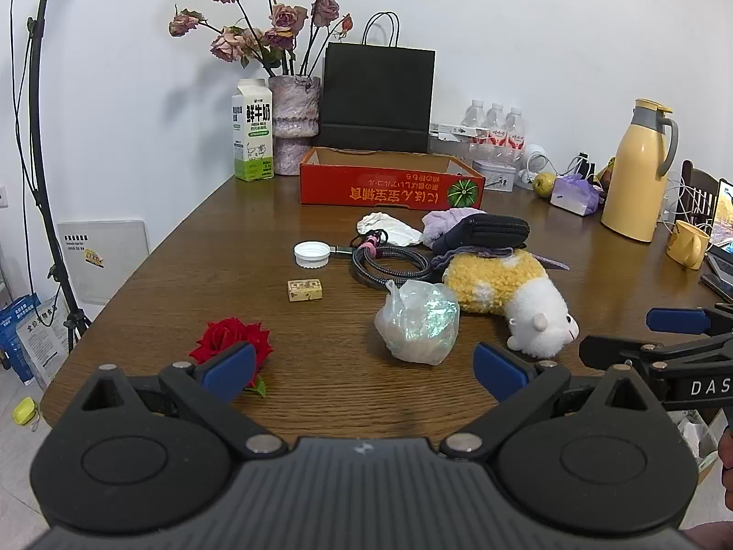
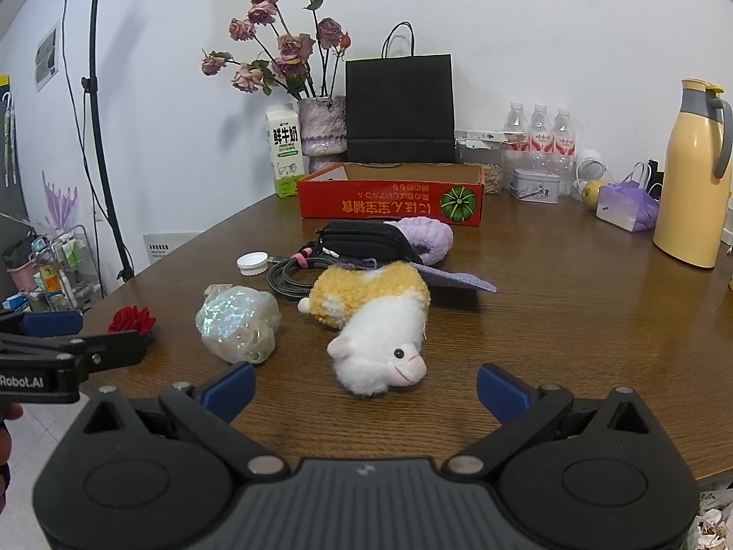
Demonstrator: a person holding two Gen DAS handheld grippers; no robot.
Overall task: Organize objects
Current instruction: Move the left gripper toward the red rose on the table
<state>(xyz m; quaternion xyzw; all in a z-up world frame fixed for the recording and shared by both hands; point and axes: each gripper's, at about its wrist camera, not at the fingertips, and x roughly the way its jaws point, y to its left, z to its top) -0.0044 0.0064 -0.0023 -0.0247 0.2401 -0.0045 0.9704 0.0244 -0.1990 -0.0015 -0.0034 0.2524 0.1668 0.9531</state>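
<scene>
Loose items lie on a brown wooden table [image 1: 320, 389]: a red rose head [image 1: 231, 337], a small tan box [image 1: 305, 289], a white bottle cap [image 1: 312, 254], a coiled black cable [image 1: 389, 266], a shiny plastic bag [image 1: 418, 321], a yellow-and-white plush toy [image 1: 513, 295] [image 2: 375, 330], a black pouch [image 2: 366, 240] over purple cloth. An empty red cardboard tray [image 1: 389, 185] [image 2: 389, 204] stands behind them. My left gripper [image 1: 362, 373] hovers open near the front edge, its left finger in front of the rose. My right gripper [image 2: 366, 389] is open, just short of the plush toy.
Along the back wall stand a milk carton [image 1: 252, 130], a vase of dried roses [image 1: 293, 123], a black paper bag [image 1: 378, 96], water bottles [image 1: 495, 126] and a tin [image 1: 497, 174]. A yellow thermos jug [image 1: 639, 169], a yellow mug [image 1: 687, 243] and cables crowd the right side.
</scene>
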